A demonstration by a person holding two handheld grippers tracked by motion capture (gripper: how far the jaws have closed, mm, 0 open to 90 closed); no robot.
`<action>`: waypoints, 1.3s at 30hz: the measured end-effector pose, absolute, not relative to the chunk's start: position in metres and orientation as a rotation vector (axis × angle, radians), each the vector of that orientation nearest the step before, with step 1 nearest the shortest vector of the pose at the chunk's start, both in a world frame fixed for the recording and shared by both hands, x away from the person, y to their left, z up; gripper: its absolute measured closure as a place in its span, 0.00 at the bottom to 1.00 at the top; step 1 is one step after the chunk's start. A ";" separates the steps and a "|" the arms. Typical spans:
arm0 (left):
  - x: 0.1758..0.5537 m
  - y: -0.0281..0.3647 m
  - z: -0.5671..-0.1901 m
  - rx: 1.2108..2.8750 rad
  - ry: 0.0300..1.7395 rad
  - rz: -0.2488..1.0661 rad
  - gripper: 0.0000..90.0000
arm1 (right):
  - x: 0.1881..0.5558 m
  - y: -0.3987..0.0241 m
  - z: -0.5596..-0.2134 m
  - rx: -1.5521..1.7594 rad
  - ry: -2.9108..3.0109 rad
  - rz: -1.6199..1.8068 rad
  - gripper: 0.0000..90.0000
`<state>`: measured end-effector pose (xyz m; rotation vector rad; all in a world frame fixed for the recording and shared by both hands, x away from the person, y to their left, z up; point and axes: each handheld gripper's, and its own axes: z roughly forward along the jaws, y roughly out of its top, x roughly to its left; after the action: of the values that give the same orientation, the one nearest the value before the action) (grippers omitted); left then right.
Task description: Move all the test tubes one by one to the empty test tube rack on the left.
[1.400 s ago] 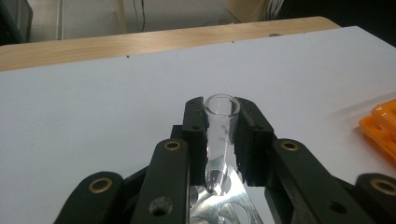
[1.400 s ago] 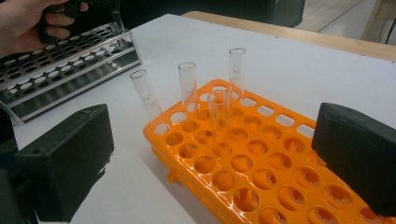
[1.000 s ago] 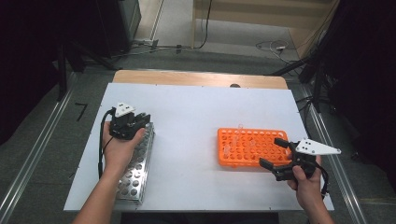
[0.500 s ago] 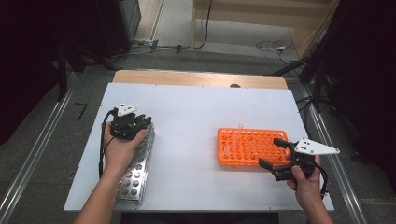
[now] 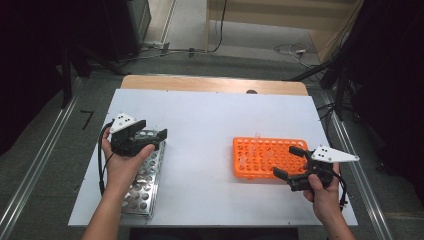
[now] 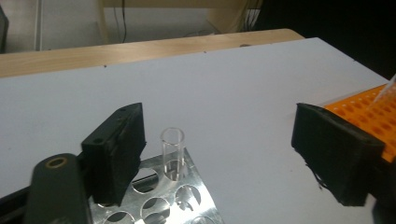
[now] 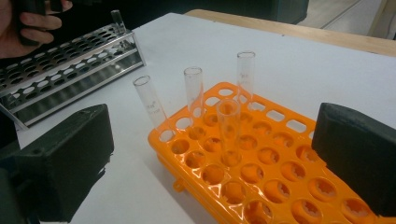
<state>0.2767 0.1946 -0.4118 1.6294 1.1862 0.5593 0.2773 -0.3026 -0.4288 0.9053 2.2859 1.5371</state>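
My left gripper [image 5: 155, 128] hovers over the far end of a metal tube rack [image 5: 145, 180] at the table's left. Its jaws have just been opening. One clear tube [image 6: 172, 149] stands in a rack hole between them, nearer the left jaw and touched by neither pad. At the right, my right gripper [image 5: 287, 161] is open at the near right end of an orange tube rack [image 5: 262, 157], with nothing in it. Several clear tubes [image 7: 194, 88] stand upright in the orange rack [image 7: 261, 182], ahead of the right gripper [image 7: 212, 154].
The white tabletop [image 5: 210, 120] lies between the two racks. A wooden strip [image 5: 210, 84] runs along its far edge. In the right gripper view the metal rack [image 7: 70, 65] lies far left with the other hand [image 7: 32, 23] above it.
The left gripper's jaws have spread apart, leaving the tube standing in the metal rack, and the hand has lifted and shifted a little. The right gripper has kept still.
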 end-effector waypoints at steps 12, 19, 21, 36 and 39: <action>0.257 0.180 -0.411 1.629 1.091 0.459 0.00 | 0.301 -0.288 -0.425 0.948 2.336 1.473 0.00; 0.251 0.165 -0.412 1.650 1.029 0.403 0.00 | 0.318 -0.280 -0.425 0.986 2.361 1.447 0.00; 0.249 0.162 -0.413 1.651 1.025 0.401 0.00 | 0.321 -0.280 -0.427 0.981 2.367 1.453 0.00; 0.240 0.130 -0.417 1.708 0.948 0.349 0.00 | 0.317 -0.284 -0.458 1.072 2.442 1.397 0.23; 0.239 0.127 -0.419 1.726 0.949 0.346 0.00 | 0.316 -0.285 -0.461 1.080 2.448 1.383 0.34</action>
<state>0.2392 0.1274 -0.4185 1.7259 0.9487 0.3460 0.3163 -0.2852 -0.4605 1.0796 2.4476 1.3830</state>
